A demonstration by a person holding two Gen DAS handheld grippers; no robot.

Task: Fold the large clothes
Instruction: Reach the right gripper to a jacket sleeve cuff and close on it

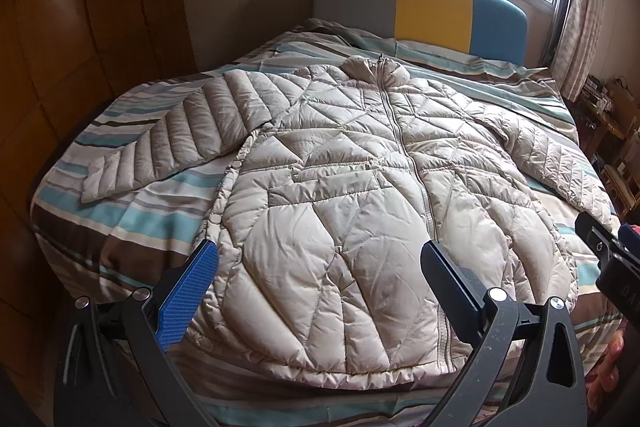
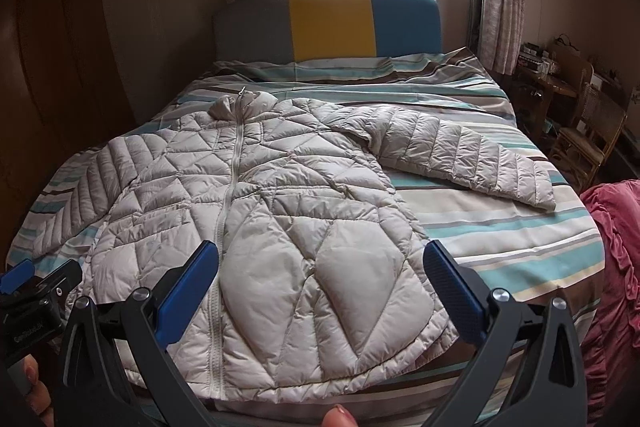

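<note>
**Quilted jacket laid flat, collar toward the headboard**

A beige puffer jacket (image 1: 340,195) is spread front-up on the striped bedspread (image 1: 132,219), zipped, its long axis running from hem to collar. The sleeves are angled outward. The left gripper (image 1: 320,287) and right gripper (image 2: 320,287) are held wide open above the hem, nothing gripped.

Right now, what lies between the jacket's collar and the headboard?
Only striped bedding. In the right wrist view nothing else sits between the jacket collar and the gray, yellow and blue headboard; the left wrist view shows the same.
</note>
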